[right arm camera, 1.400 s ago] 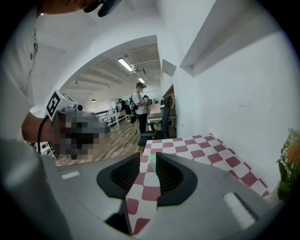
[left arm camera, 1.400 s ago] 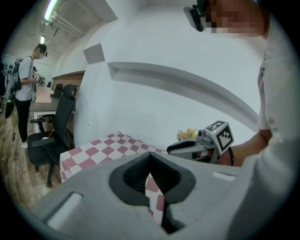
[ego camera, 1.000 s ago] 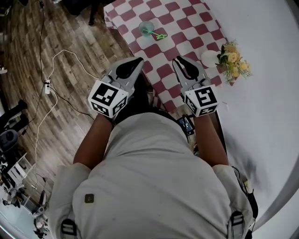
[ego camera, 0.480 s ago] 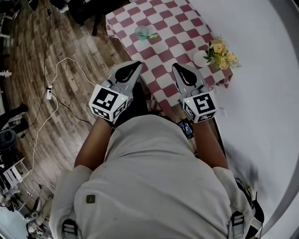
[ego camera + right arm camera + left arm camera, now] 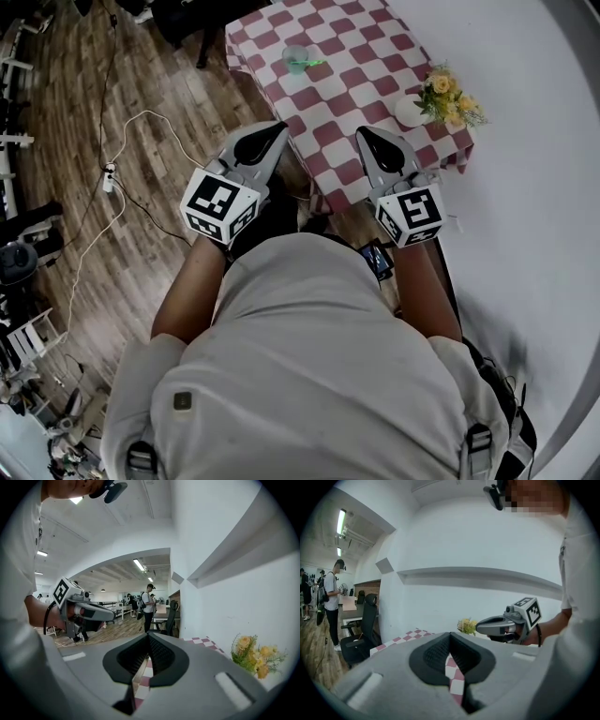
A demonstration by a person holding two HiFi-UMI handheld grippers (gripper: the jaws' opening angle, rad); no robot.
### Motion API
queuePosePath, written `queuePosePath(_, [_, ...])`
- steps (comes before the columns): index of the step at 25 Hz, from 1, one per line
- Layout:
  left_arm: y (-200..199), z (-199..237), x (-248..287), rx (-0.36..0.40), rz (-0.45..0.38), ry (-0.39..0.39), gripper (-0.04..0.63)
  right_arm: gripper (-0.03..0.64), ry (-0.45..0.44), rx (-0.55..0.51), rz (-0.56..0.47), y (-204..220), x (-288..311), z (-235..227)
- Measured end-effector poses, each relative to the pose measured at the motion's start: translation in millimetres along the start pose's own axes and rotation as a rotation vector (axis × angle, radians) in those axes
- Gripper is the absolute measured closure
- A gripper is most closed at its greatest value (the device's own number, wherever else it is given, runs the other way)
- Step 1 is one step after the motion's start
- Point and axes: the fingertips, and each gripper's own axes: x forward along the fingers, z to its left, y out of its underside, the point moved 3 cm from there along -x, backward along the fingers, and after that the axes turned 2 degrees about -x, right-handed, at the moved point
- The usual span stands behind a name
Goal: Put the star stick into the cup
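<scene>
1. While the tongs are held side by side ahead of the person's chest, the left gripper (image 5: 277,128) is seen with its jaws pressed together and nothing between them. The jaws of the right gripper (image 5: 367,135) have just been closing and now meet, with nothing gripped.
2. The right gripper's tips are placed over the near part of the table (image 5: 349,92), which is covered with a red-and-white checked cloth. The left gripper's tips are placed at about its left edge, beside the wood floor (image 5: 159,84).
3. The cup (image 5: 294,58) is found well ahead of both tongs, between their lines and nearer the left one, close to the table's far left edge. The green star stick (image 5: 314,64) is seen at the cup, on the side toward the right gripper. Whether its end is inside the cup cannot be told.
4. Bare checked cloth is seen from the tips up to the cup.
5. Yellow flowers (image 5: 448,94) and a white vase (image 5: 410,111) are set ahead and to the right of the right gripper, at the table's right edge, off the line to the cup.
6. A white cable (image 5: 141,120) and a power strip (image 5: 110,176) are laid on the floor left of the left gripper. An office chair (image 5: 361,634) and a standing person (image 5: 332,597) are seen further off on that side.
7. Room to the right of the right gripper is closed by a white wall (image 5: 225,573).
</scene>
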Motion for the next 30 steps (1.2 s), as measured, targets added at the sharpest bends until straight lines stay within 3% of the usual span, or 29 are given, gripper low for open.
queuePosePath(15, [-19,43,-52,0.025,-0.039,0.087,0.591,0.607,0.161,-0.008,-0.011,-28,7,45])
queuePosePath(30, [14,74,-104,-0.008,0.005,0.209,0.591,0.607,0.273,0.035,0.042,-13,8,115])
